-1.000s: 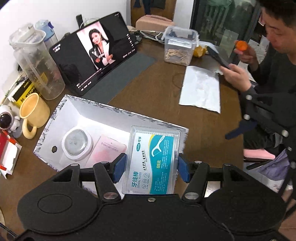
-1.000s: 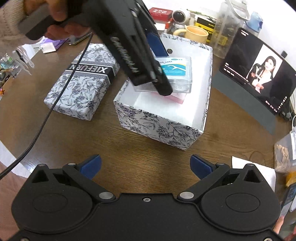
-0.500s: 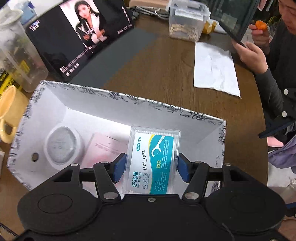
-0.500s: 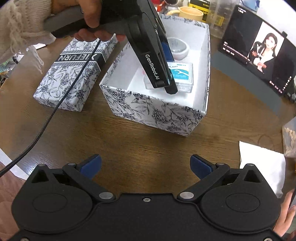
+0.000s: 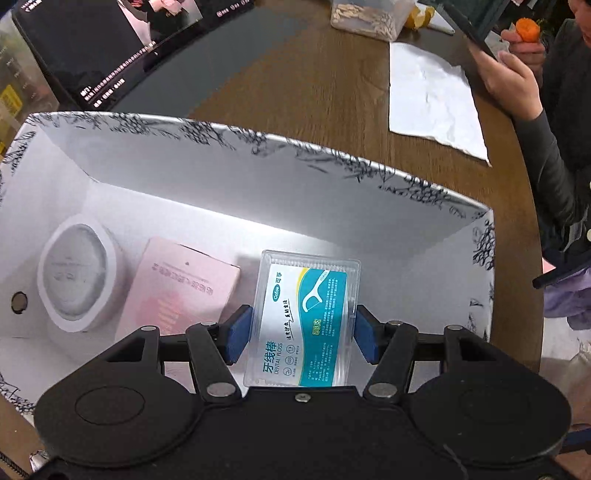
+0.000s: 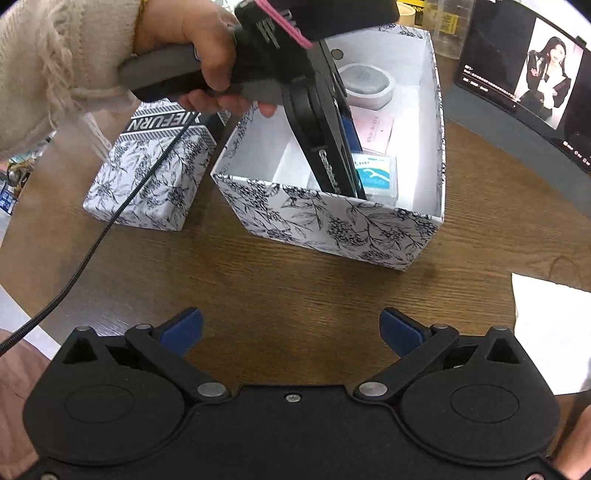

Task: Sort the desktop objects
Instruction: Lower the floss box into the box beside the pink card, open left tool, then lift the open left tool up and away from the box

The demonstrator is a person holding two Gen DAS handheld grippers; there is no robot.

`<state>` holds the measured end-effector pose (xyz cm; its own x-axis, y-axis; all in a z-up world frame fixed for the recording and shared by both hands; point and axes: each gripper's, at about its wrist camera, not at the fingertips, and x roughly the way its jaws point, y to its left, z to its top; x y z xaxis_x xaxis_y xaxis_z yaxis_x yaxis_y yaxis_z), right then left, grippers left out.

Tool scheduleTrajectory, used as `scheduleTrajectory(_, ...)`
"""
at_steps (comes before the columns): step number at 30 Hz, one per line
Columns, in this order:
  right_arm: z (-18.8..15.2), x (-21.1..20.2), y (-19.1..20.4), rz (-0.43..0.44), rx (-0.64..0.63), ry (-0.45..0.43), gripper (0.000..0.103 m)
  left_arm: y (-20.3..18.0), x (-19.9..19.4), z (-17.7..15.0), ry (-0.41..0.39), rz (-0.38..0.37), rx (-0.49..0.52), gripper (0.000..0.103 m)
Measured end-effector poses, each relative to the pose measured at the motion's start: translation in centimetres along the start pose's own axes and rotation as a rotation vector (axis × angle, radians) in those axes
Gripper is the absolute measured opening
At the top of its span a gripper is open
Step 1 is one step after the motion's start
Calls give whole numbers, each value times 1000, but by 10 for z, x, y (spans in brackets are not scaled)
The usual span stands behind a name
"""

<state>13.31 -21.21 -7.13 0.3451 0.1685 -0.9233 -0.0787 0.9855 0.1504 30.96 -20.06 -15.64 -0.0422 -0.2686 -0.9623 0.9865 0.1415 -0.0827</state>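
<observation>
My left gripper [image 5: 303,332] is shut on a clear dental floss box [image 5: 306,321] with a teal label. It holds the floss box low inside the open floral storage box [image 5: 332,158], near the box floor. A pink flat carton [image 5: 177,288] and a white round container [image 5: 77,273] lie in the same box to the left. In the right wrist view a hand [image 6: 207,55] drives the left gripper [image 6: 354,184] down into the floral storage box [image 6: 332,221], with the floss box [image 6: 380,175] partly hidden behind it. My right gripper [image 6: 291,328] hangs open above bare table in front of the box.
The floral lid [image 6: 147,177] lies left of the box, and a black cable [image 6: 92,243] trails over it. A tablet [image 5: 110,44] stands behind the box. White paper [image 5: 432,99] and a clear plastic tub [image 5: 369,18] lie to the right, where a seated person's arm [image 5: 546,147] rests.
The left gripper has gone down into the floral box with the floss box, from above the rim to near the floor. The right gripper stays open and has edged closer.
</observation>
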Motion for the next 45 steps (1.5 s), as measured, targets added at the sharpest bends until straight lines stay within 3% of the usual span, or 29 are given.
scheduleTrajectory(16, 2, 3, 4, 7, 46, -25, 103, -5, 12, 2, 44, 53, 40, 58)
scheduleTrajectory(23, -2, 3, 7, 11, 39, -28, 103, -5, 10, 4, 58, 99, -9, 68)
scheduleTrajectory(25, -2, 2, 9, 13, 34, -34, 103, -1, -1, 2, 28, 93, -46, 74)
scheduleTrajectory(29, -3, -2, 11, 18, 18, -51, 103, 7, -38, -8, -78, 98, -145, 97)
scheduleTrajectory(36, -12, -16, 16, 45, -9, -87, 103, -15, -109, -40, -270, 151, -253, 103)
scheduleTrajectory(45, -33, -40, 23, 86, -22, -160, 103, -71, -162, -89, -394, 252, -453, 103)
